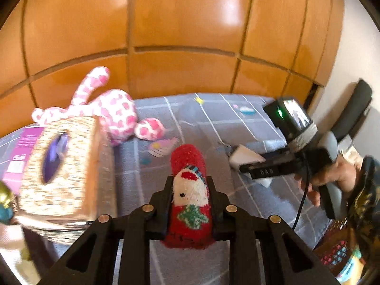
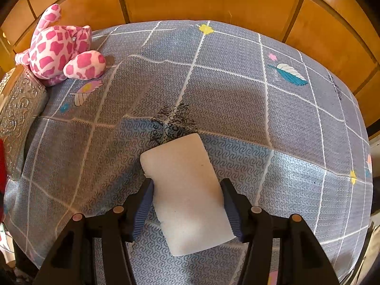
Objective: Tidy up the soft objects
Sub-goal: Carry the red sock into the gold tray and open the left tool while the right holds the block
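Gripping a red sock between its two black fingers, the left hand-held gripper is nearly closed, both fingers pressing the fabric at mid-length. The sock carries a white face pattern and a green motif; it points forward and downward along the fingers, clear of the desk, which is covered in a grey-blue gridded cloth.

The right hand-held gripper points steeply down at the desk. Its jaws stand about half open, with a white foam block clamped between the blue ribbed pads. In the left wrist view, a hand in a patterned sleeve grasps this tool's handle at the right edge.

A pink-and-white spotted plush toy lies at the far left corner of the desk. Just beside it stands an ornate embossed box, with an oval opening in its face. Orange wooden panels rise behind the desk.
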A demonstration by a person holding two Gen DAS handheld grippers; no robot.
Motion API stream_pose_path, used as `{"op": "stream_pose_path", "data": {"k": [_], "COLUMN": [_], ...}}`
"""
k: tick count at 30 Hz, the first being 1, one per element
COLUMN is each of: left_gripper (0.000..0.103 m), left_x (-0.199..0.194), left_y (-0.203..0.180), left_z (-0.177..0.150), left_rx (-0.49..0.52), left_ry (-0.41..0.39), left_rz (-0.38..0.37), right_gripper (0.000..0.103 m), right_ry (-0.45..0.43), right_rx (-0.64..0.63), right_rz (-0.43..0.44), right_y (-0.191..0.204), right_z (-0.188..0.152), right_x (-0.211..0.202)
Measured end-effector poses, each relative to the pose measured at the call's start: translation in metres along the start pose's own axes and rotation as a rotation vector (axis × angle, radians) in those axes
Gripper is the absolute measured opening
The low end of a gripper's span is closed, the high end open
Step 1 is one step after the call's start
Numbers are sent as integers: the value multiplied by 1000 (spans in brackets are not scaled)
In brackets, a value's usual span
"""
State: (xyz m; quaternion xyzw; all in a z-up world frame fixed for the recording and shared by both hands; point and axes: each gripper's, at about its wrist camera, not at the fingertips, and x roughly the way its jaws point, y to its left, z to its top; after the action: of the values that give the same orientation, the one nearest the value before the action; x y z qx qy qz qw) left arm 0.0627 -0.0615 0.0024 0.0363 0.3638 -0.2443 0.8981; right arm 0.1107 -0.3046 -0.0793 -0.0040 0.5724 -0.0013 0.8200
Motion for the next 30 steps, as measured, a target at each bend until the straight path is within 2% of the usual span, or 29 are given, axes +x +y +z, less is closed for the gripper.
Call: {"op": "stream_pose_path", "data": {"k": [8,14,18,24,27,30], "left_gripper": [24,24,24,25,25,25], "left_x": [-44,-84,-105,-125,-131,-133], "left_y": [55,102,133,168,181,191], "left_z": [0,-17,-35,-63,-74,-84], "left_rx": [-148,-215,-253,-313,-339,-361], "left_ry": [-56,-99,-98,-82,-77,-67], "left_rz": [91,248,358,479,512,532], "right_gripper": [58,58,58,58,58,58], "right_ry": [-1,0,0,1,-16,-30], "right_rx": [-4,-3,-4,-11,-30,-115], "right_rz": [-4,-3,-6,-19,-40,-101], "right_y": [1,1,2,4,9,20], "right_z": [0,0,0,-1,-3,-9], "right_x": [-1,-1,-1,0,-1,1]}}
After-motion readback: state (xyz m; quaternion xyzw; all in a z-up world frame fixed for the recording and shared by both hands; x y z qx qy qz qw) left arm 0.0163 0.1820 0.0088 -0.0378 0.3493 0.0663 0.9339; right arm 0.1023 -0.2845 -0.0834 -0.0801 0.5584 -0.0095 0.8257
